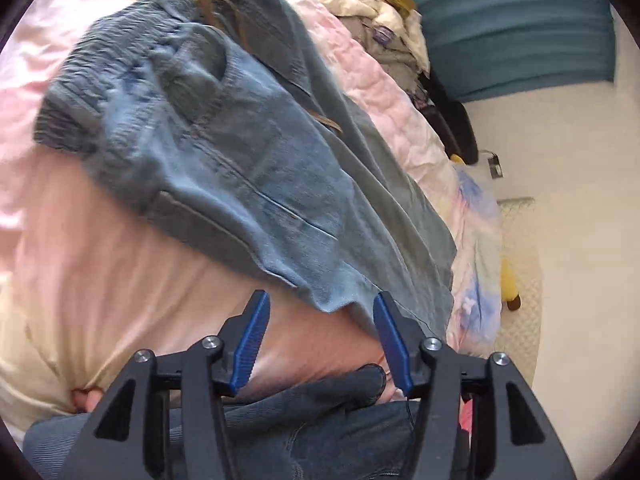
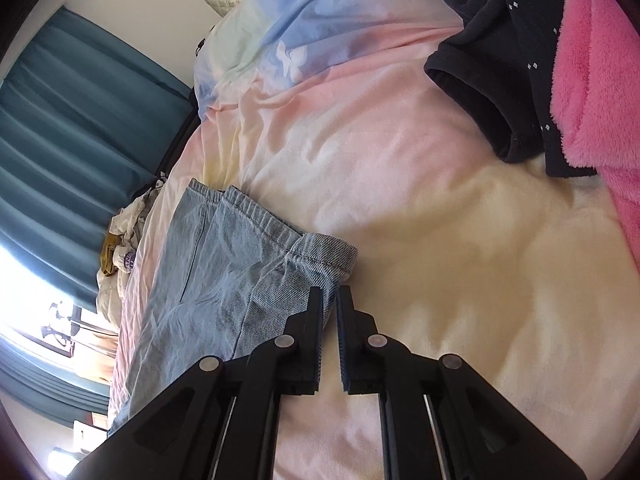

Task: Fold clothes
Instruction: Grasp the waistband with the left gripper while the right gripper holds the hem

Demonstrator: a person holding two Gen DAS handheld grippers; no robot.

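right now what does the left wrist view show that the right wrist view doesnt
Only the left wrist view: the left gripper, jaws apart and empty, and the jeans' gathered waistband. Only the right wrist view: the right gripper, nearly closed with nothing visibly between its jaws, a dark dotted garment and a pink fleece. Both: the jeans, the pastel bedsheet and the teal curtain.

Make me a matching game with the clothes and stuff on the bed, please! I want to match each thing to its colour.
Things:
1. jeans
2. fluffy blanket
3. curtain
4. spotted garment

Colours:
a. bright pink
b. teal
c. dark navy, nearly black
d. light blue

Pairs: 1-d, 2-a, 3-b, 4-c
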